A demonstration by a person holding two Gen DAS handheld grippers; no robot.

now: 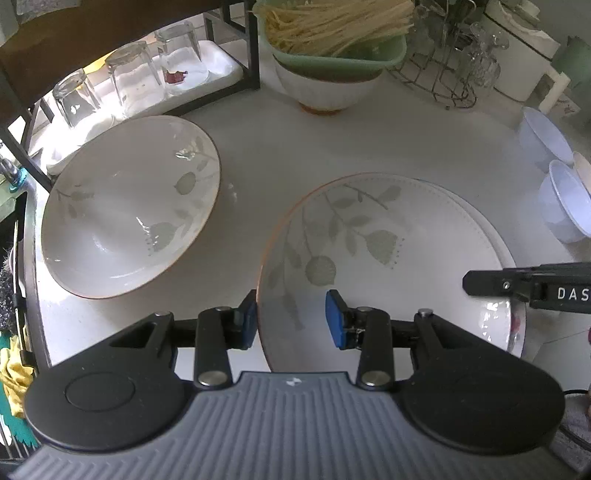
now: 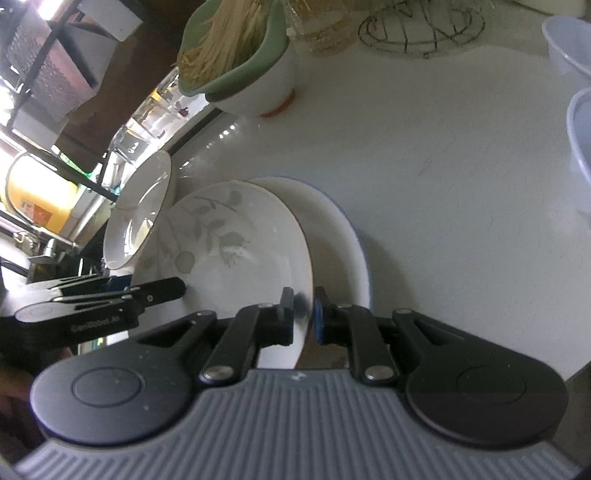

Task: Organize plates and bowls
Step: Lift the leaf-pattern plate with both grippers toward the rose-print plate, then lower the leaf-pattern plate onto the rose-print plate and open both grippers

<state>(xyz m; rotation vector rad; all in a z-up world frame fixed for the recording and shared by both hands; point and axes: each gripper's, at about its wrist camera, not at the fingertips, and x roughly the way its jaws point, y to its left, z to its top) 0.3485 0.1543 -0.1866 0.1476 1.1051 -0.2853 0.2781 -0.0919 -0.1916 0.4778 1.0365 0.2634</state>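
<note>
Gripping the near rim of the leaf plate (image 2: 236, 258) with my right gripper (image 2: 303, 314), jaws clamped on its edge; that plate sits on a plain white plate (image 2: 343, 236) on the counter (image 2: 443, 166). My left gripper (image 1: 291, 319) straddles the same plate's left rim, jaws parted, pads not pressing. Left of it sits a leaf bowl (image 1: 125, 206), farther back a white bowl (image 1: 325, 88) under a green basin of noodles (image 1: 332, 33), plastic bowls (image 1: 561, 199) at right.

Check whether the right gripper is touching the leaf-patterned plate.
Touching. The right wrist view shows the right gripper shut on the leaf-patterned plate, its rim pinched between both pads.
</note>
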